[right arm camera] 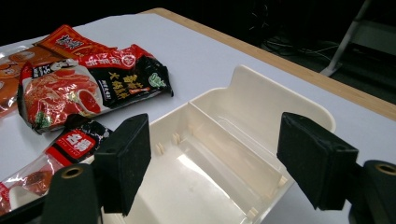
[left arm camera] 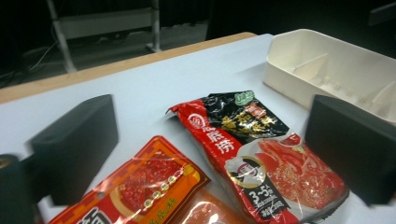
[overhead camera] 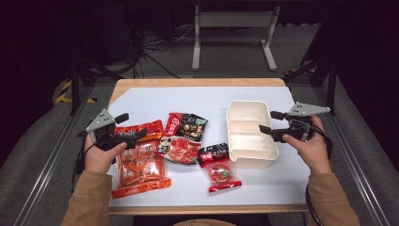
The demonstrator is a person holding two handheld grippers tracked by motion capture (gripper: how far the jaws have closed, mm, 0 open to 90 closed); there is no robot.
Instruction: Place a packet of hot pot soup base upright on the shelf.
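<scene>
High view shows white table sheet (overhead camera: 155,101) under the cream box (overhead camera: 249,129), dark room behind, left gripper (overhead camera: 129,126) and right gripper (overhead camera: 269,121) both wide, holding nothing.

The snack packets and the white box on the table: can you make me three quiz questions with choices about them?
1. Where does the white divided box sit?
A. left of the packets
B. right of the packets
C. on top of the packets

2. How many packets lie on the table?
A. three
B. five
C. one

3. What is inside the box?
A. a packet
B. a gripper
C. nothing

Answers:
1 B, the high view shows the box near the right gripper, right of every packet.
2 A, the big orange packet, the red and black packet and the small red packet.
3 C, the right gripper view shows bare compartments.
</scene>
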